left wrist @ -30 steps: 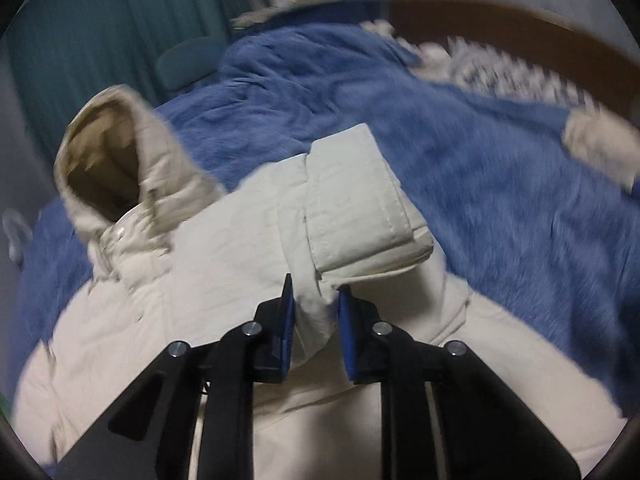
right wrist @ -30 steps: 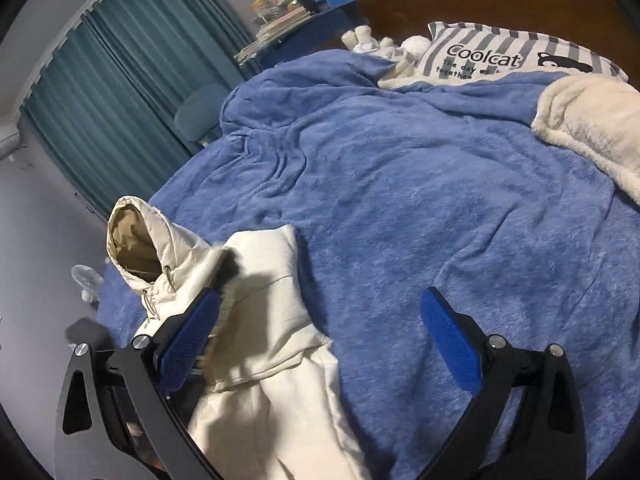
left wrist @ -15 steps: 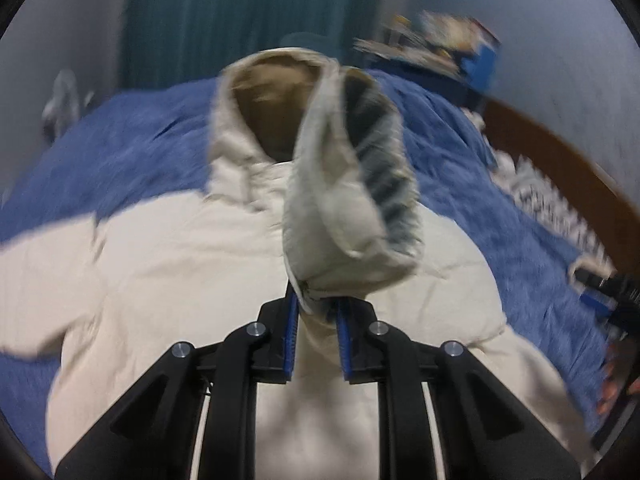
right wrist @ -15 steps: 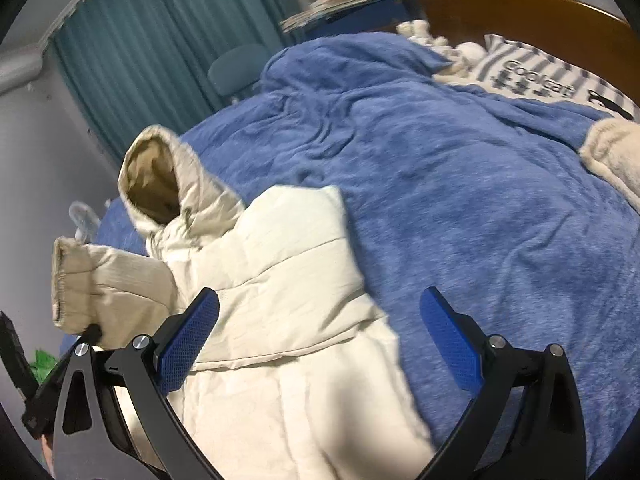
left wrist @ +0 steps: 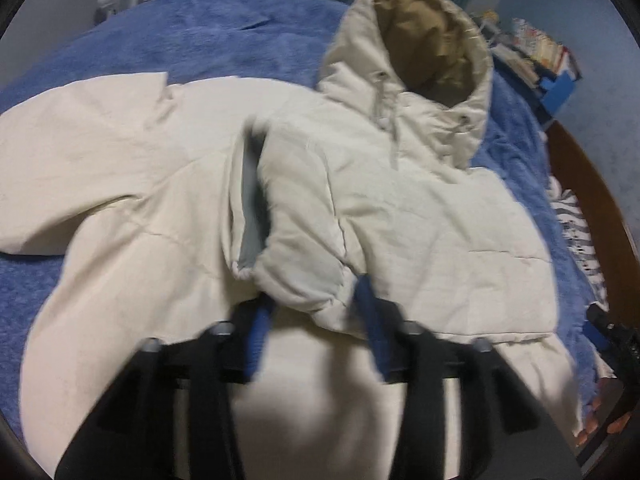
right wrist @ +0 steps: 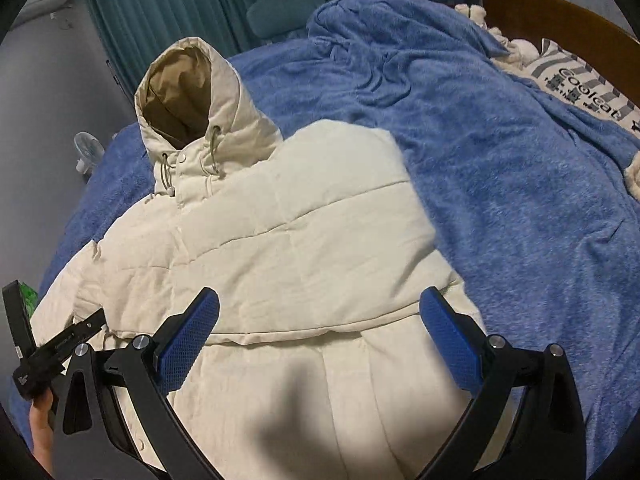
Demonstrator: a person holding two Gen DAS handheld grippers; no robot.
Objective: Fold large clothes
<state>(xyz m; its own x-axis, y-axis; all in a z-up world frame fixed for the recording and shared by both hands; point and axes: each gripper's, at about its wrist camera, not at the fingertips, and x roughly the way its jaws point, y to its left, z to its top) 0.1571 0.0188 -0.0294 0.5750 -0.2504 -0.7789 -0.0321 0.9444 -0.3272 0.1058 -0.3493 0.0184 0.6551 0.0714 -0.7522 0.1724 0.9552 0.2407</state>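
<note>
A cream hooded puffer jacket (left wrist: 400, 216) lies on a blue bed cover (left wrist: 180, 28), its hood (left wrist: 432, 36) standing up at the far end. One sleeve (left wrist: 304, 220) is folded across the chest, its cuff lying between the parted pads of my left gripper (left wrist: 314, 326). The other sleeve (left wrist: 72, 160) stretches out to the left. My right gripper (right wrist: 316, 336) is wide open and empty above the jacket's lower body (right wrist: 280, 248); the hood (right wrist: 188, 92) is at the far left there.
The blue cover (right wrist: 500, 160) fills the bed to the right. A striped pillow (right wrist: 576, 84) and wooden headboard (right wrist: 560, 8) are at the far right. Teal curtains (right wrist: 168, 4) and a small fan (right wrist: 88, 152) are behind. My left gripper's body (right wrist: 48, 356) shows at lower left.
My left gripper carried the sleeve across onto the jacket's chest and its jaws have parted, letting go of the cuff. My right gripper stayed open and shifted over the jacket body.
</note>
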